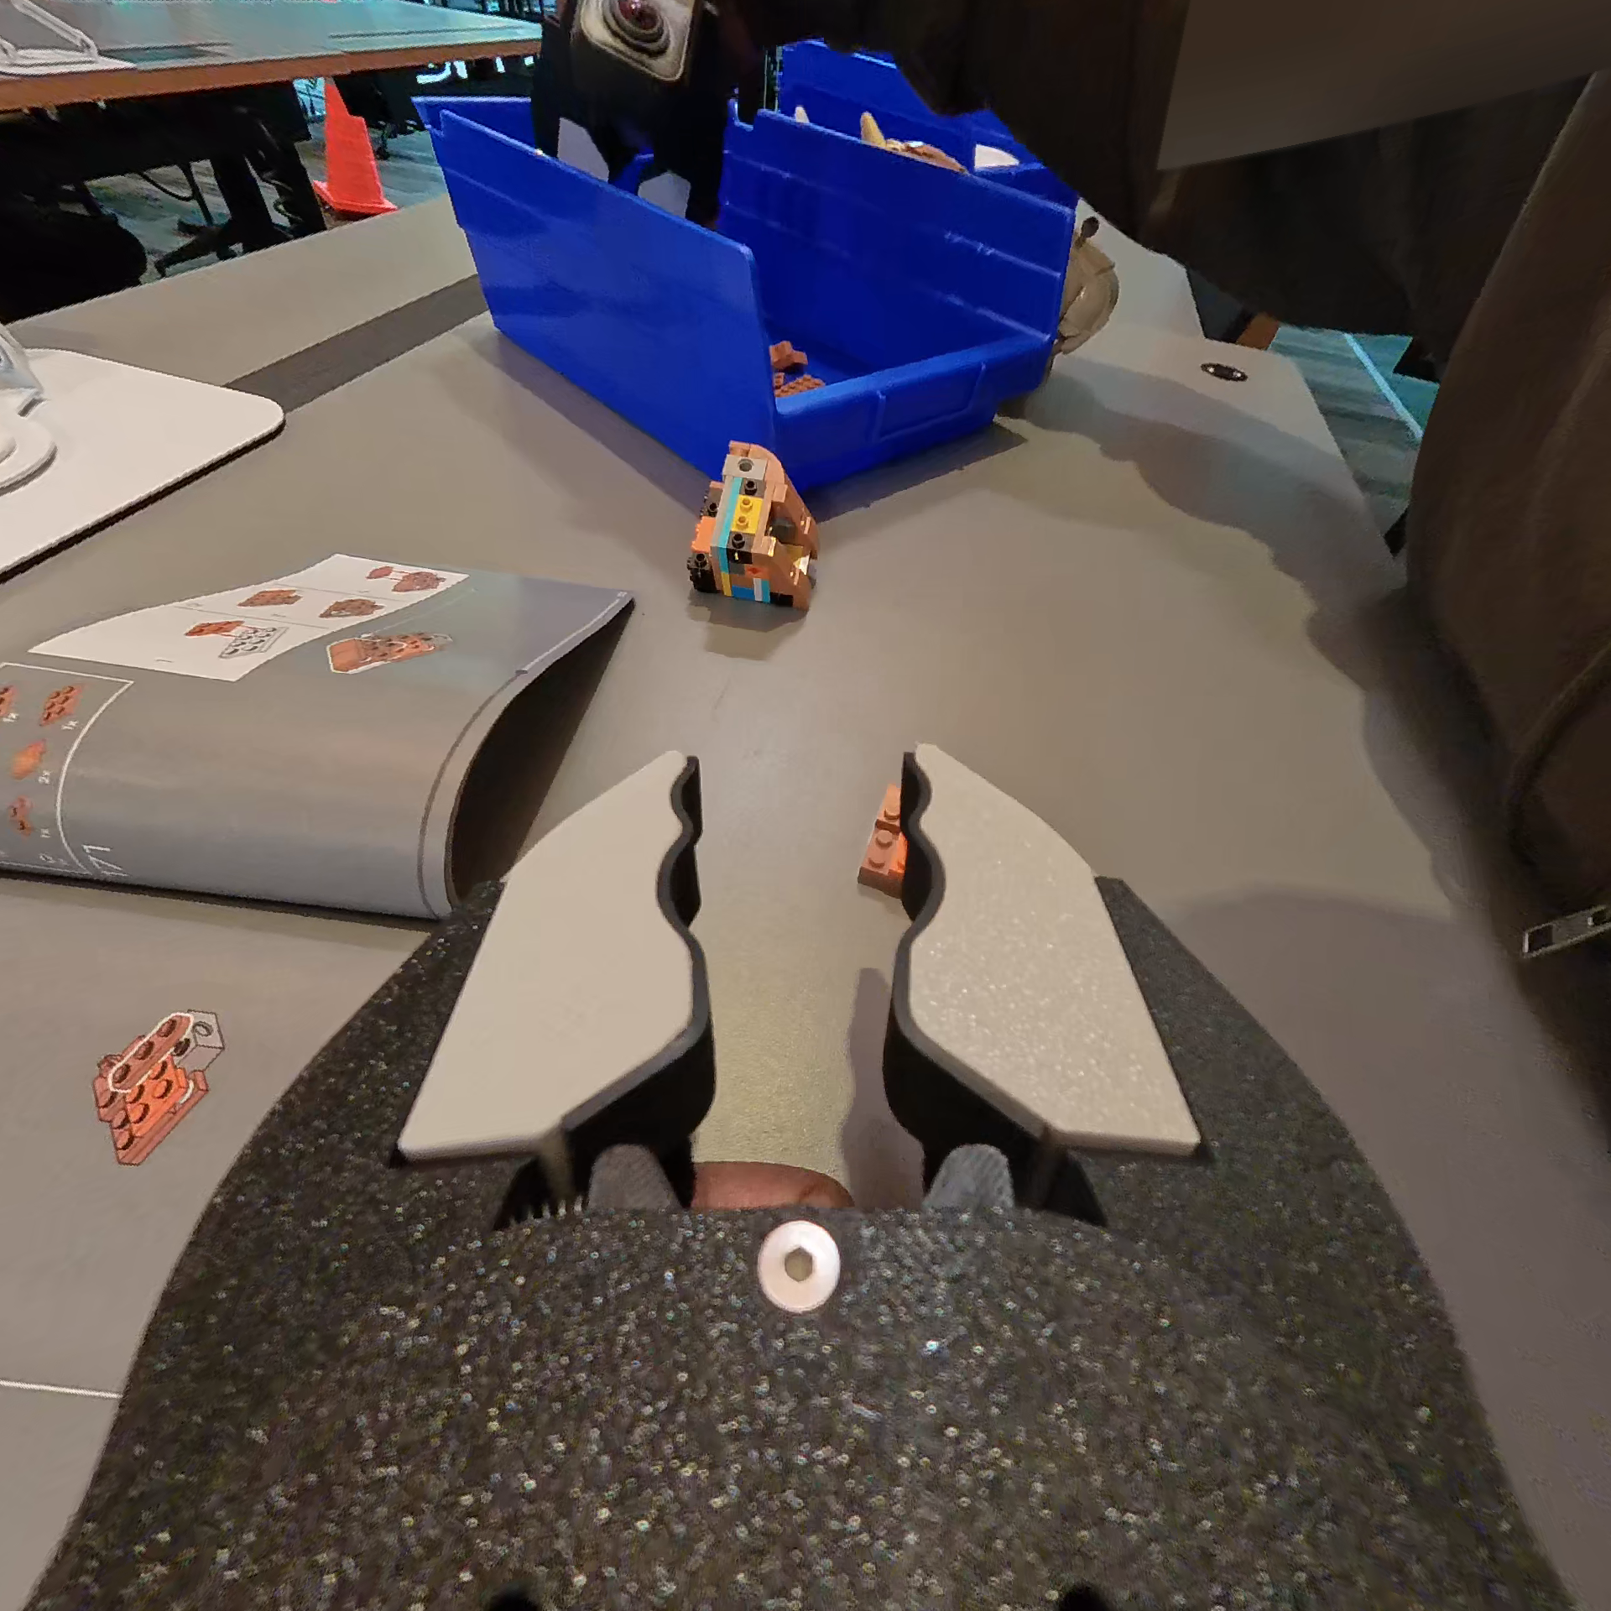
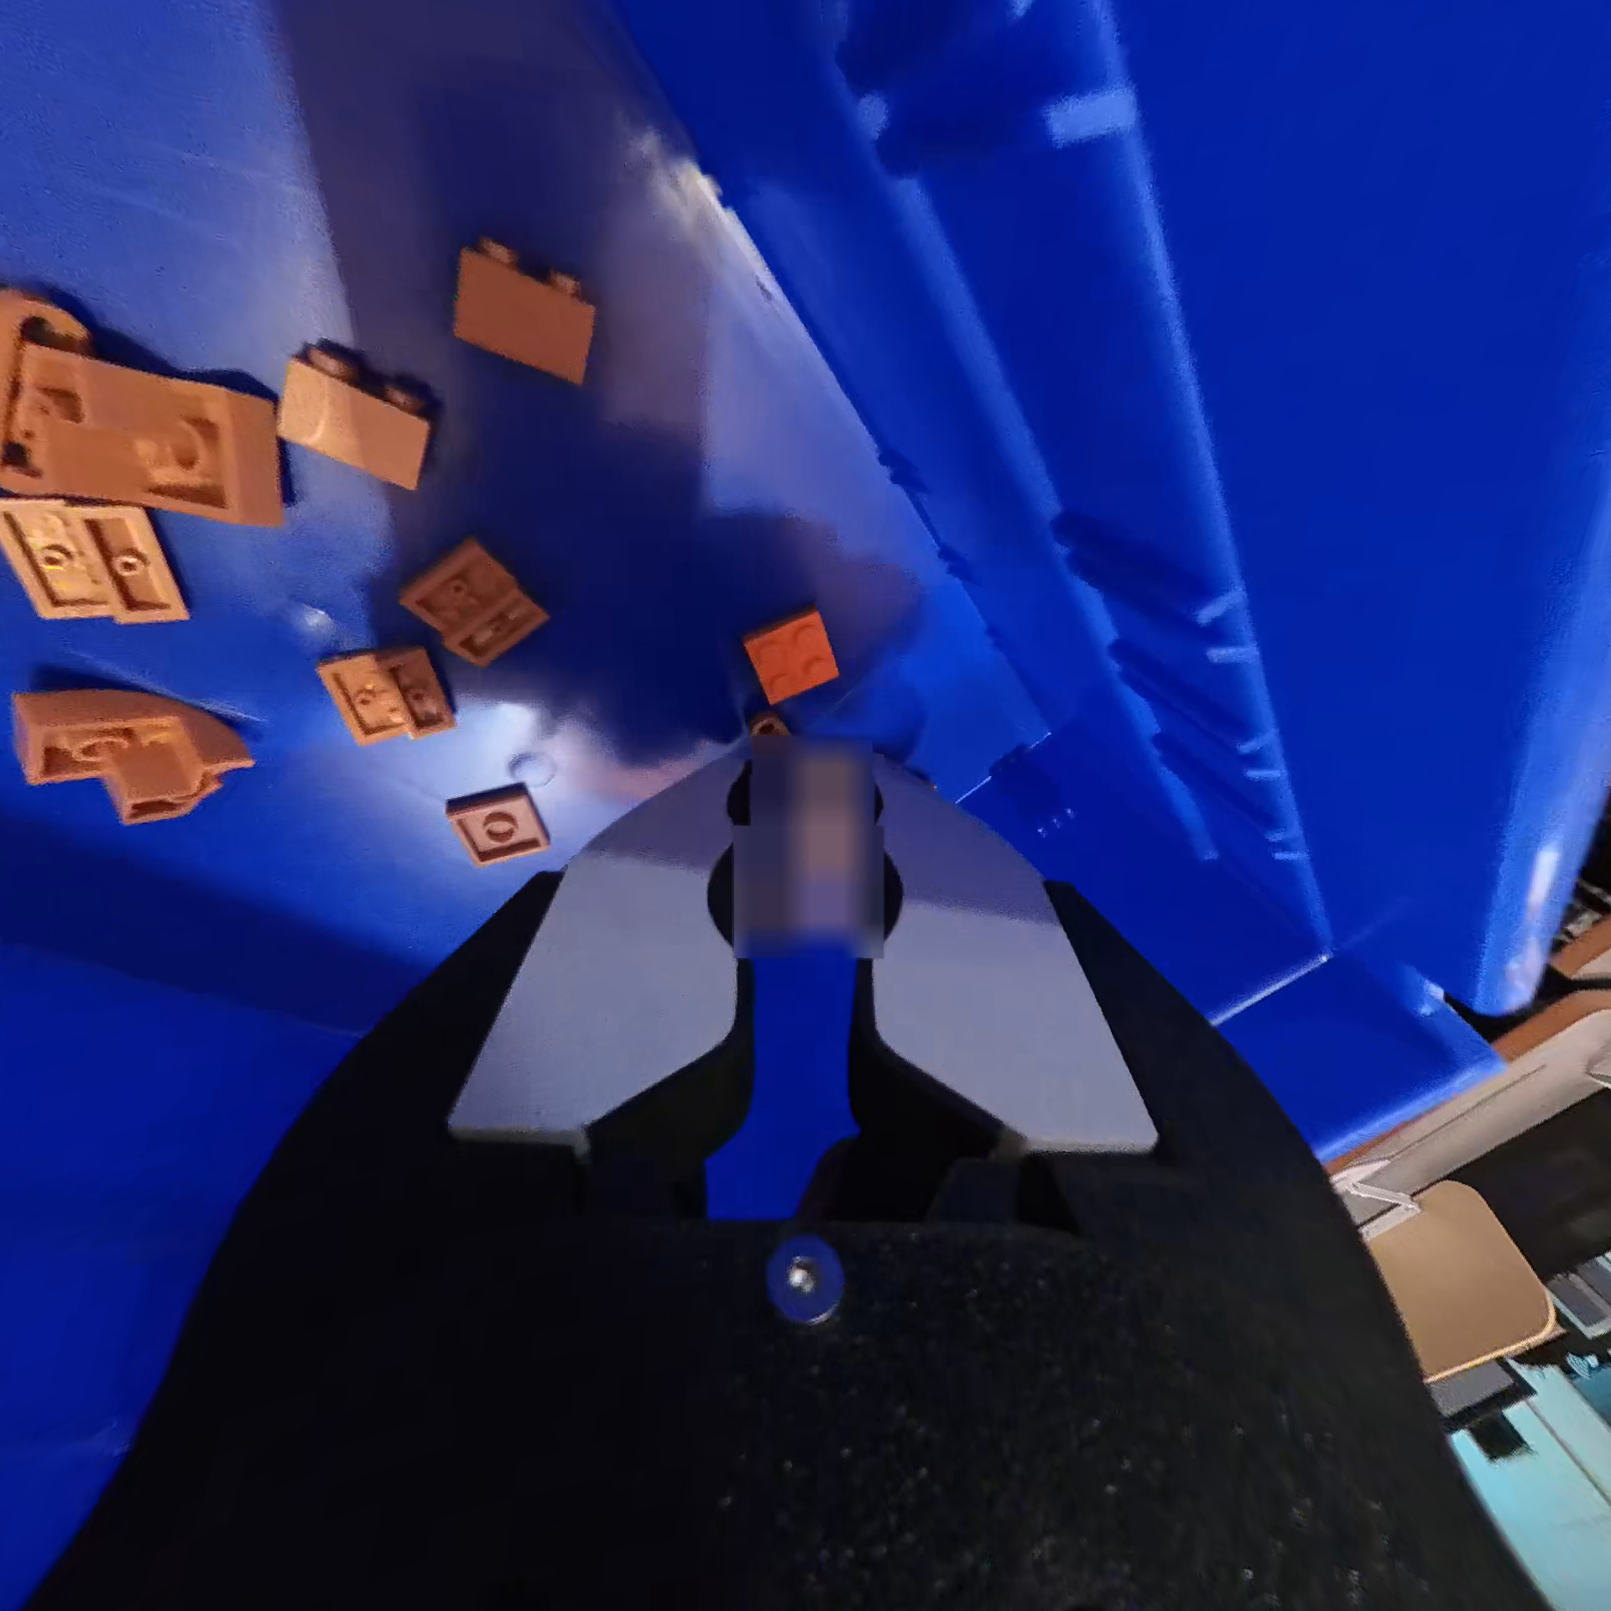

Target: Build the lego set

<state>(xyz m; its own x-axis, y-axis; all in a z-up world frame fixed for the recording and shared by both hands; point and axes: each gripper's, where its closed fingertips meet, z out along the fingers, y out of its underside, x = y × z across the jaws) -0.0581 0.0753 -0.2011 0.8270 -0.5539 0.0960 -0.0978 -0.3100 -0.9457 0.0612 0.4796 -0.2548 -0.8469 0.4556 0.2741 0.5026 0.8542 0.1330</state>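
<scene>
My left gripper (image 1: 800,785) is open and empty, low over the grey table (image 1: 1046,662). A small orange lego plate (image 1: 882,844) lies on the table against the inner side of its right finger (image 1: 1002,941). The part-built brown, blue and yellow lego model (image 1: 754,532) lies ahead, in front of the blue bin (image 1: 628,296). My right gripper (image 2: 806,767) is inside the blue bin (image 2: 1133,436), its jaws drawn in on a small brown lego piece (image 2: 767,723); a blurred patch covers most of it. An orange 2x2 plate (image 2: 791,654) lies just beyond the tips.
Several loose brown lego pieces (image 2: 353,418) lie on the bin floor to the left. The open instruction booklet (image 1: 288,723) lies left of my left gripper. A second blue bin (image 1: 924,122) stands behind. A dark bag (image 1: 1526,567) is at the right. The grippers' ends are close to 45 cm from one another. My right tips are about 40 cm from the small orange lego plate (image 1: 882,844), my left tips only 6 cm.
</scene>
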